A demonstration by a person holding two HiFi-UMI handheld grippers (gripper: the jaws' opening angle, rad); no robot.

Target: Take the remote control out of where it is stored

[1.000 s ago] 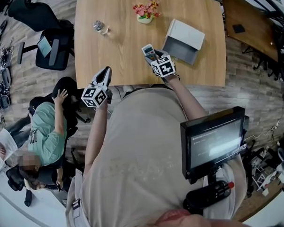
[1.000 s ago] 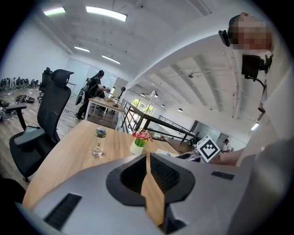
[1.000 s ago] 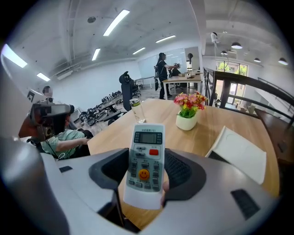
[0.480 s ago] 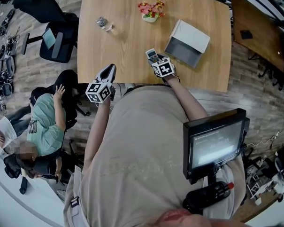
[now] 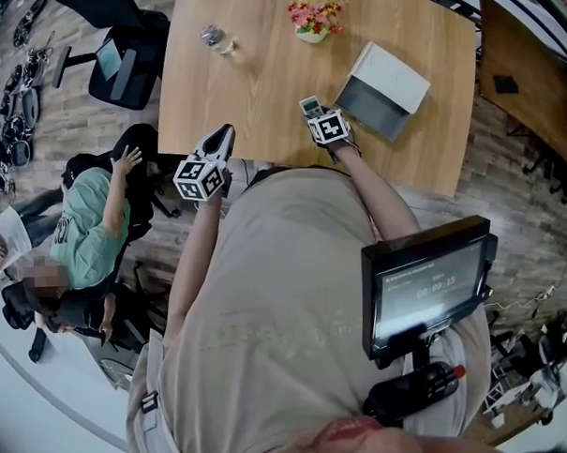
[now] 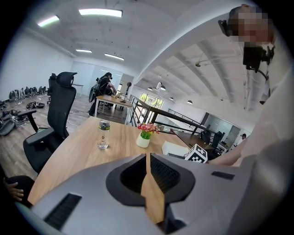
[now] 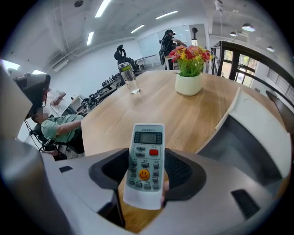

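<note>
the left gripper [image 6: 147, 158] hovers over the near edge of the light wooden worktop [image 5: 258, 81], its jaws pressed together with nothing between them. farther back stands a clear plastic bottle [image 5: 211, 35]. the right gripper [image 7: 146, 155] pinches the lower half of the white remote control with a red button [image 7: 148, 137], held above the worktop. behind it stands a white pot of pink flowers [image 5: 314, 24]. just to the right lies an open grey and white box [image 5: 380, 83].
</note>
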